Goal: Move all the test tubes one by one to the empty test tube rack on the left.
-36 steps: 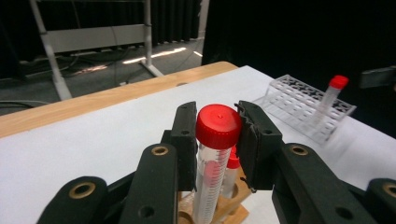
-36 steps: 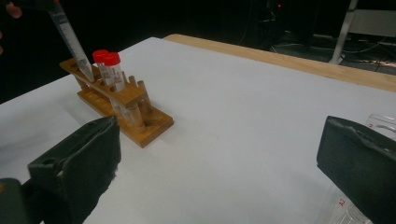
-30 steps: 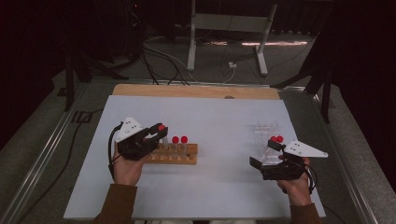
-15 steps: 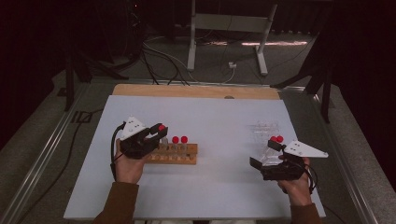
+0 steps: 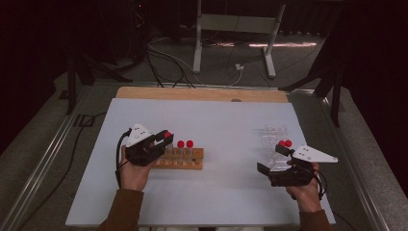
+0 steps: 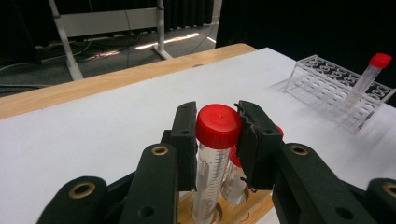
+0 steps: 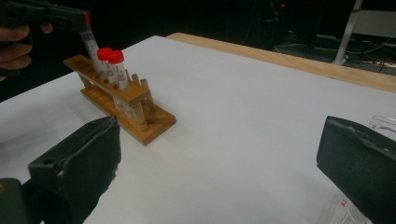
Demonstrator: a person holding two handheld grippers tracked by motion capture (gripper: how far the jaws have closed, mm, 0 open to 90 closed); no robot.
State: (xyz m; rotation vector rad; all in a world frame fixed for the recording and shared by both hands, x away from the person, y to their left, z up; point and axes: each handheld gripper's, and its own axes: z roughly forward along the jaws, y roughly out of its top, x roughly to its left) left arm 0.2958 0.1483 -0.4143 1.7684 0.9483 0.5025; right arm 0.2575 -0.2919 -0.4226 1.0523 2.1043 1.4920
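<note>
My left gripper [image 6: 218,135] is shut on a clear tube with a red cap [image 6: 217,125], gripping it just under the cap. The tube's lower end sits in a hole of the wooden rack [image 6: 243,207]. In the high view the left gripper [image 5: 161,140] is over the left end of that rack [image 5: 192,163], and two more red-capped tubes [image 5: 185,144] stand to its right. My right gripper [image 7: 219,172] stands open with nothing between its jaws. In the high view the right gripper [image 5: 272,160] is beside a clear plastic rack [image 5: 273,132] holding red-capped tubes [image 5: 285,143].
The white table top [image 5: 226,120] has a wooden strip [image 5: 202,94] along its far edge. Beyond it are a metal stand [image 5: 233,21] and cables on the floor. In the left gripper view the clear rack [image 6: 327,84] holds a leaning tube [image 6: 369,74].
</note>
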